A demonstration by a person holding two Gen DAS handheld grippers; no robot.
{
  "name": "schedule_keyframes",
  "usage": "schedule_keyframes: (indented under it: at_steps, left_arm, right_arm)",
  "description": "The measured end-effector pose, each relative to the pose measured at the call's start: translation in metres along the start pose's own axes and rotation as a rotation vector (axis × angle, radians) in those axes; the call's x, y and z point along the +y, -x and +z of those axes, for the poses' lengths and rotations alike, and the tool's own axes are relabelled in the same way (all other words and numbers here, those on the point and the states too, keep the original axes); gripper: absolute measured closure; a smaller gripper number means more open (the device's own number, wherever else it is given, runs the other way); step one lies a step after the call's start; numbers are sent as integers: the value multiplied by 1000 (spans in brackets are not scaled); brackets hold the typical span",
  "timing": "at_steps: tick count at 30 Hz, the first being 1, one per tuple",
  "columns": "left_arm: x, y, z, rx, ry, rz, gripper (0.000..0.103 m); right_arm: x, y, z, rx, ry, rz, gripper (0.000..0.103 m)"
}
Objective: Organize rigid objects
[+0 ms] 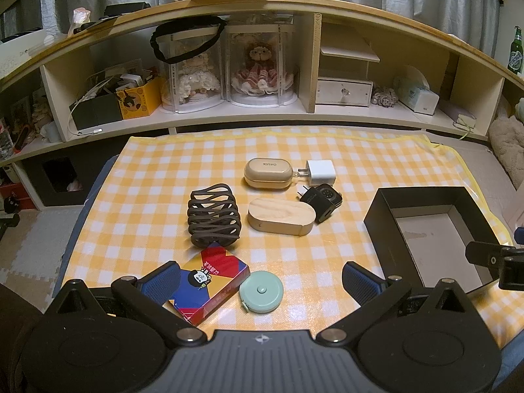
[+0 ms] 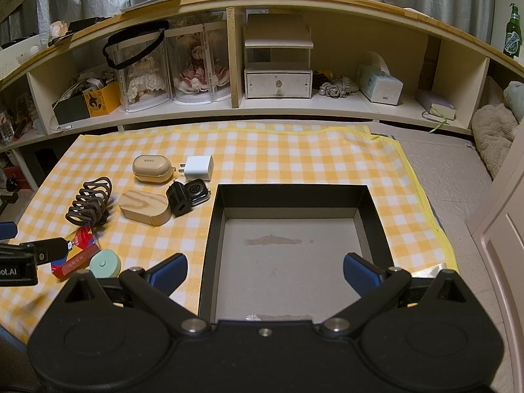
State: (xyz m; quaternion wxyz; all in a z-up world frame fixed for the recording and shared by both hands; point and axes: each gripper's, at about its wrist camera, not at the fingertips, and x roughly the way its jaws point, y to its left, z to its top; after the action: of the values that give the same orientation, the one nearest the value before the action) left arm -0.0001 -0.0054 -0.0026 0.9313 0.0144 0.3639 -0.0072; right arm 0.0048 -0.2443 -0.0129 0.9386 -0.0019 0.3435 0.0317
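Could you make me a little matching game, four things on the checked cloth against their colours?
Things:
1. tape measure
2. plug adapter
3. hair claw
4. oval box

Colours:
A. pale wood
B. dark brown
C. mint green
D. white

Pairs: 1-C, 2-D, 3-B, 4-A

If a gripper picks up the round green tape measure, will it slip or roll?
The green tape measure lies flat, so it probably will not roll now. Its smooth round rim may slip between pads. Set on edge, it would likely roll.
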Motion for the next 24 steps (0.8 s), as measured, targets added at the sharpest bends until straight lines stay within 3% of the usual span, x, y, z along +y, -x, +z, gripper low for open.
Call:
schedule_keyframes:
  at_steps: [24]
  left_arm:
    - [-2,-6,-5,3,-5,-2,0]
  right_arm:
    - [0,-2,0,3,1,-2,0]
